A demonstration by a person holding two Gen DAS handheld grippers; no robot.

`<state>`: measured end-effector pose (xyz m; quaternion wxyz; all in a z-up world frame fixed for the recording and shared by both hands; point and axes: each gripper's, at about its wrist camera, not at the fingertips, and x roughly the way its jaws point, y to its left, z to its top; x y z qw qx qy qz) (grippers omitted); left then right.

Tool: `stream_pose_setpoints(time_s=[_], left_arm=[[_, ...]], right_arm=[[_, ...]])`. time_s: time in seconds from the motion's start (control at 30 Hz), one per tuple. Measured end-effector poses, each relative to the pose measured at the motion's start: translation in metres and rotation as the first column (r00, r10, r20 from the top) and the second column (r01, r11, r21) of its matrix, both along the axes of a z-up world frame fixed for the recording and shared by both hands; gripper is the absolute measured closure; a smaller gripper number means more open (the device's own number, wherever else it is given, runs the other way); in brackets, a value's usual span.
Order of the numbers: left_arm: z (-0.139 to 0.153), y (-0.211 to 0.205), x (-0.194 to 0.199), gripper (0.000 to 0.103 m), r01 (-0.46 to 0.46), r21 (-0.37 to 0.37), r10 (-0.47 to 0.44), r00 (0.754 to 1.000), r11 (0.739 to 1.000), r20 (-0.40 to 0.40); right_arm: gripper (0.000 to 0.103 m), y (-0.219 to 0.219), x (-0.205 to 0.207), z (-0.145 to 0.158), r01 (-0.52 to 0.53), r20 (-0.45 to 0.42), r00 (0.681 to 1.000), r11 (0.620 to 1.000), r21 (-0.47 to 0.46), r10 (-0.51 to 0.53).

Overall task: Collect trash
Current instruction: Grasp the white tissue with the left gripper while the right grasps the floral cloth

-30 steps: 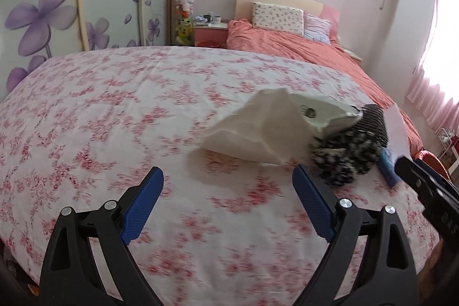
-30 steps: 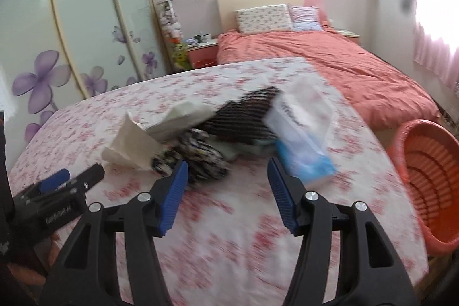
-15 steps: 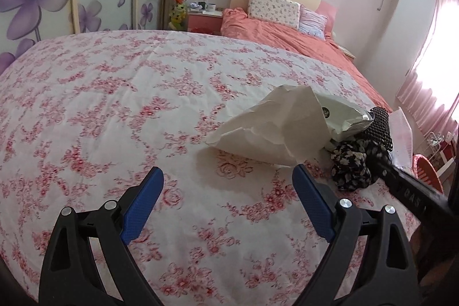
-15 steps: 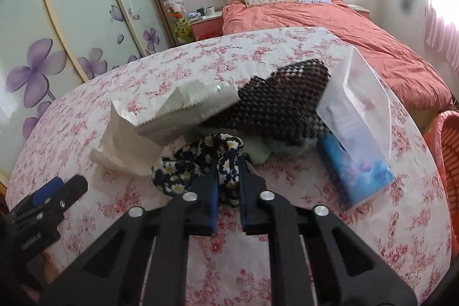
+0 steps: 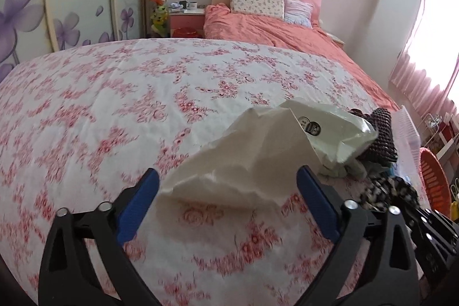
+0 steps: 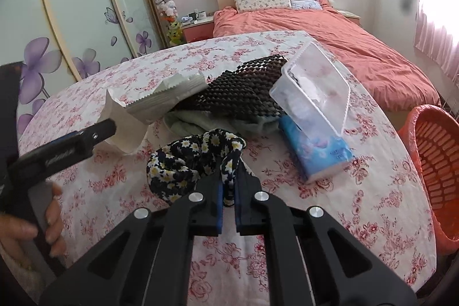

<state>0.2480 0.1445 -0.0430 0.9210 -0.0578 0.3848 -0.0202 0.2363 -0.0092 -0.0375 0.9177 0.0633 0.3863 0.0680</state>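
Observation:
A crumpled white tissue (image 5: 243,162) lies on the floral tablecloth (image 5: 114,105). My left gripper (image 5: 226,177) straddles its near edge. The jaws are opening and the blue pads stand clear of the paper. A black daisy-print cloth (image 6: 183,159) lies in front of the pile, and my right gripper (image 6: 228,191) is shut on its near fold. Behind them a white paper bag (image 6: 172,96) rests on a black mesh mat (image 6: 243,88). In the right wrist view a finger (image 6: 86,139) of the left gripper reaches the tissue (image 6: 123,134) from the left.
A clear plastic box (image 6: 312,82) leans on a blue tissue pack (image 6: 318,151) to the right of the pile. A grey-green cloth (image 6: 200,119) lies under the mat. An orange basket (image 6: 436,162) stands beside the table's right edge. A bed fills the far side.
My right gripper closed on the daisy cloth, having stood open a second ago. My left gripper moved toward the tissue, which now lies between its fingers.

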Motion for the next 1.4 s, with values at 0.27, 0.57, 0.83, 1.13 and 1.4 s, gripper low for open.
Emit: stream_pose_setpoints(time_s=[0.27,0.57,0.83,1.13,1.4], left_arm=[[-0.015,-0.001,0.015,0.014,0.024,-0.013,-0.025,0.998,1.0,-0.054],[-0.013,-0.003,0.015,0.07,0.049,-0.024,-0.05,0.998,0.999,-0.043],[-0.012,-0.002,0.01,0.081,0.053,-0.023,-0.054,0.998,0.998,-0.043],[-0.007,-0.001,0.002,0.094,0.073,-0.049,-0.075,0.997,0.996,-0.024],[0.009,0.004,-0.022,0.1,0.08,-0.073,-0.078,0.996,0.994,0.032]], right_arm=[[0.096,-0.001,0.0,0.0,-0.003,-0.001,1.0,1.0,0.004,0.003],[0.096,0.0,0.0,0.001,0.001,-0.004,1.0,1.0,0.003,-0.001],[0.096,-0.002,-0.002,0.003,0.002,0.001,1.0,1.0,0.001,-0.002],[0.096,-0.007,-0.009,0.011,0.013,0.009,1.0,1.0,0.001,-0.013],[0.096,-0.006,-0.02,0.019,0.011,0.026,1.0,1.0,0.002,-0.011]])
